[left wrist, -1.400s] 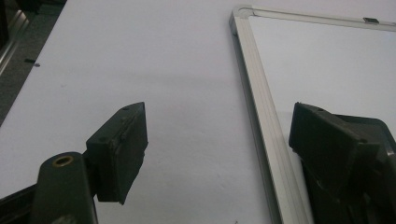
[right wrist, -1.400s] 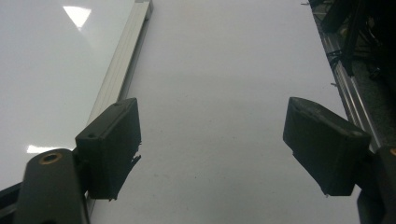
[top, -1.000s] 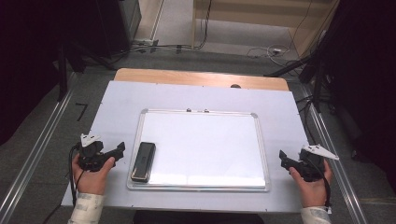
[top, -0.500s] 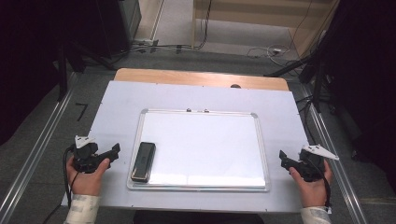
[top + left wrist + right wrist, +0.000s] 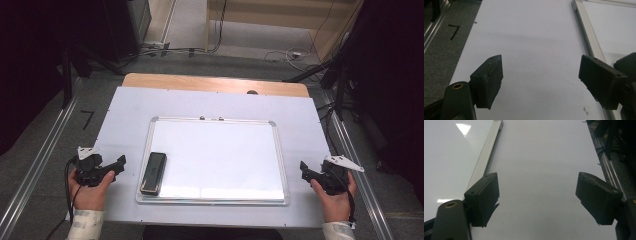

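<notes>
The left gripper (image 5: 117,163) has drifted slightly toward the person since a second ago, while the right one has not budged. From left: the left gripper's fingers (image 5: 487,81) stand released over bare tabletop (image 5: 120,115), pointing toward the black eraser (image 5: 153,172), which lies just beside them on the left edge of the whiteboard (image 5: 220,155). The right gripper (image 5: 306,171) hovers at the board's far side, fingers (image 5: 482,197) likewise spread and empty. A clean pickup likely means squaring the fingers across the eraser's narrow width before closing.
</notes>
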`<action>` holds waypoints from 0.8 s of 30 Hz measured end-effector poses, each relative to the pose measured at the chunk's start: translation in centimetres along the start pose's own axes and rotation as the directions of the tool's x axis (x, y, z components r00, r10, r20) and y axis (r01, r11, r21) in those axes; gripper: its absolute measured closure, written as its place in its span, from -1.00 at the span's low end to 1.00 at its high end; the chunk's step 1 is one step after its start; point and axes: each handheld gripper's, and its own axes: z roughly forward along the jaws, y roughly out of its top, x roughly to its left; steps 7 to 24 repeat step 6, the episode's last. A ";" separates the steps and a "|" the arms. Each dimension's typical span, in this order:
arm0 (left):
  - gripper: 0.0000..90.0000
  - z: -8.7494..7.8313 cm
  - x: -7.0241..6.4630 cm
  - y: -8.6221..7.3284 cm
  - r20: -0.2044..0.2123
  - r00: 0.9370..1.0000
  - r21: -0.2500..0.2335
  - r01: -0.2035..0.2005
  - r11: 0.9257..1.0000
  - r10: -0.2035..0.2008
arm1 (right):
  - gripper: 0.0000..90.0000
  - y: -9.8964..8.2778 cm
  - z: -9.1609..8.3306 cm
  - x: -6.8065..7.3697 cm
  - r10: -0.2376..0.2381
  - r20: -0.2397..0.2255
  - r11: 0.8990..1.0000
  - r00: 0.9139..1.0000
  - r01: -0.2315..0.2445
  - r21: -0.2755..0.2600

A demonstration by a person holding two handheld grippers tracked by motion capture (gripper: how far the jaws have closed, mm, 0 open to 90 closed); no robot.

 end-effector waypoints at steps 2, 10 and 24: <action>-0.55 0.0 0.1 0.0 0.002 1.000 0.003 -0.001 1.000 0.001 | -0.61 0.0 0.0 -0.1 -0.002 0.000 1.000 1.000 0.002 -0.001; -0.55 0.0 0.2 -0.1 0.003 1.000 0.008 -0.002 1.000 0.002 | -0.61 -0.1 0.0 -0.3 0.000 0.004 1.000 1.000 0.000 0.000; -0.55 0.0 0.2 -0.1 0.003 1.000 0.008 -0.002 1.000 0.002 | -0.61 -0.1 0.0 -0.3 0.000 0.004 1.000 1.000 0.000 0.000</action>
